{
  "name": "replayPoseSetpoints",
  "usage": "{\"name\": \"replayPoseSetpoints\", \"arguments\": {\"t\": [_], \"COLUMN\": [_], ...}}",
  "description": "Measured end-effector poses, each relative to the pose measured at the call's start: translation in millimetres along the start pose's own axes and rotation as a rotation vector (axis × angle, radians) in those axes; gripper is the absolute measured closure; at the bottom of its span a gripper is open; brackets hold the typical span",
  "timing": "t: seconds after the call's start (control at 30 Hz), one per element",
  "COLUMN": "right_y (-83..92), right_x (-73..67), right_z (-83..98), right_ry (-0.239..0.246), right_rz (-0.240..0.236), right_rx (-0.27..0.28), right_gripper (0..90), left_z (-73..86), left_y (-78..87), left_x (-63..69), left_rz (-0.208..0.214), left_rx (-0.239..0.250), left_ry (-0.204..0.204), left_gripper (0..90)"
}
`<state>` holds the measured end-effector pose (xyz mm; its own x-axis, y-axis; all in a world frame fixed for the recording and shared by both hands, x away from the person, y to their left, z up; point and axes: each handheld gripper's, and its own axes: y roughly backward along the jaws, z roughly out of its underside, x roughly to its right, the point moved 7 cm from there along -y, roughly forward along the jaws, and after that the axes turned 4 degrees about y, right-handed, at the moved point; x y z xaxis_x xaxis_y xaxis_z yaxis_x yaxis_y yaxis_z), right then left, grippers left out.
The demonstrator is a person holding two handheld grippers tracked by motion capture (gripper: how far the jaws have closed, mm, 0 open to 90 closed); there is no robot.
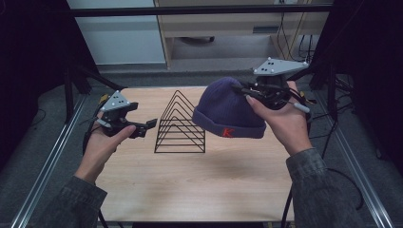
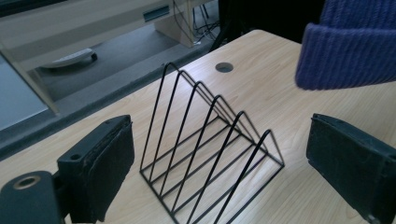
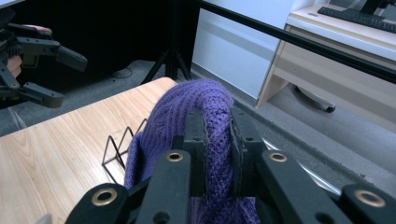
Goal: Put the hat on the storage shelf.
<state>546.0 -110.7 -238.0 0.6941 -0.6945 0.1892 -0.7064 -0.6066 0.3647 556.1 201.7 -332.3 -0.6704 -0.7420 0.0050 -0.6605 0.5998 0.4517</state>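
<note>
Two grippers flank one black wire rack (image 1: pixel 180 126) that stands upright near the middle of the surface (image 1: pixel 190 185), and everything is best placed from that rack. To its left, the left gripper (image 1: pixel 142 127) hovers above the surface with its jaws spread wide and nothing between them; in the left gripper view the rack (image 2: pixel 210 149) sits straight ahead in the gap between the two pads. To the rack's right and above it, the purple beanie (image 1: pixel 230 111) hangs in the air, its folded brim with the red letter lowest and its crown pinched by the right gripper (image 1: pixel 242 90), whose jaws are clenched on the knit, as the right gripper view shows (image 3: pixel 217 140). The beanie's near edge is just beside the rack's tallest wire loops, apart from them, so I judge the right hand the nearer one for lowering the beanie onto the rack.
</note>
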Motion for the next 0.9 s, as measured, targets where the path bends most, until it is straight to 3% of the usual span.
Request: {"name": "replayPoseSetpoints", "arguments": {"t": [0.53,0.7,0.9], "right_y": [-33.1,-40.3,-45.2], "right_x": [-15.6,-23.9,-30.9], "right_z": [-23.0,-30.0,-33.4], "right_ry": [0.007,0.018,0.021], "right_rz": [-0.045,-0.064,-0.080], "right_rx": [0.013,0.019,0.022], "right_gripper": [79.1,79.0,79.0], "left_z": [-10.4,-14.5,-15.9], "left_y": [-26.5,-33.2,-42.1], "left_x": [22.1,31.4,34.5], "left_rz": [0.084,0.112,0.132], "left_rx": [-0.006,-0.019,-0.030], "left_ry": [-0.039,-0.074,-0.069], "left_gripper": [13.7,15.3,15.8]}}
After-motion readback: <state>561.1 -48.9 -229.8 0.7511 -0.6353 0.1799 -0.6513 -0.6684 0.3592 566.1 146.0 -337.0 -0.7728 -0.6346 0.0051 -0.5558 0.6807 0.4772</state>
